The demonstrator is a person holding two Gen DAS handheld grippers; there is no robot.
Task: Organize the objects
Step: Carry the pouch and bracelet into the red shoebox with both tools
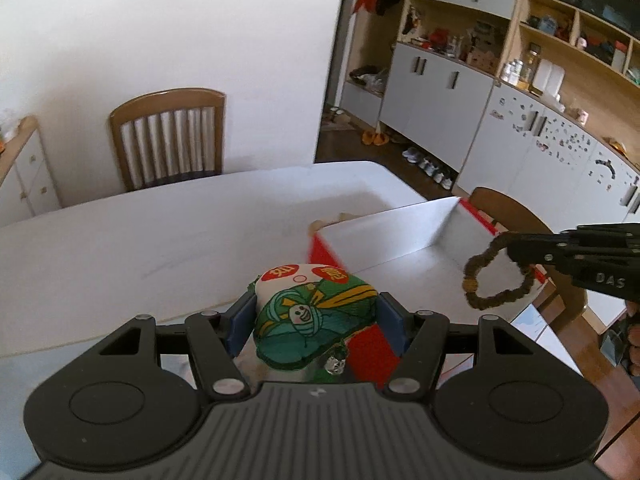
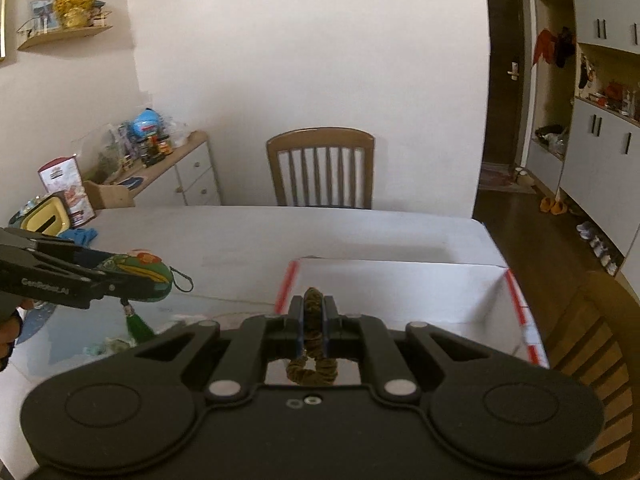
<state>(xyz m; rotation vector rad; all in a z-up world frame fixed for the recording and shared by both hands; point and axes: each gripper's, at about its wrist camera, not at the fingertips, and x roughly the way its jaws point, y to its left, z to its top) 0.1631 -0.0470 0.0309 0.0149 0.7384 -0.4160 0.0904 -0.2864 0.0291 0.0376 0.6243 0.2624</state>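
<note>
My left gripper (image 1: 316,320) is shut on a green, white and red embroidered pouch (image 1: 312,312) with a small bell and green tassel, held above the table's near edge; the pouch also shows in the right wrist view (image 2: 140,270). My right gripper (image 2: 313,322) is shut on a brown beaded bracelet (image 2: 313,308), held over the open white box with red edges (image 2: 400,280). In the left wrist view the bracelet (image 1: 498,274) hangs as a loop from the right gripper (image 1: 516,250) above the box (image 1: 400,228).
A white table (image 1: 160,240) carries the box. Wooden chairs stand at the far side (image 2: 320,168) and at the right (image 1: 516,208). A yellow tin (image 2: 42,220), a blue cloth (image 2: 80,235) and a carton (image 2: 66,188) sit at the table's left. Cabinets (image 1: 440,92) line the right wall.
</note>
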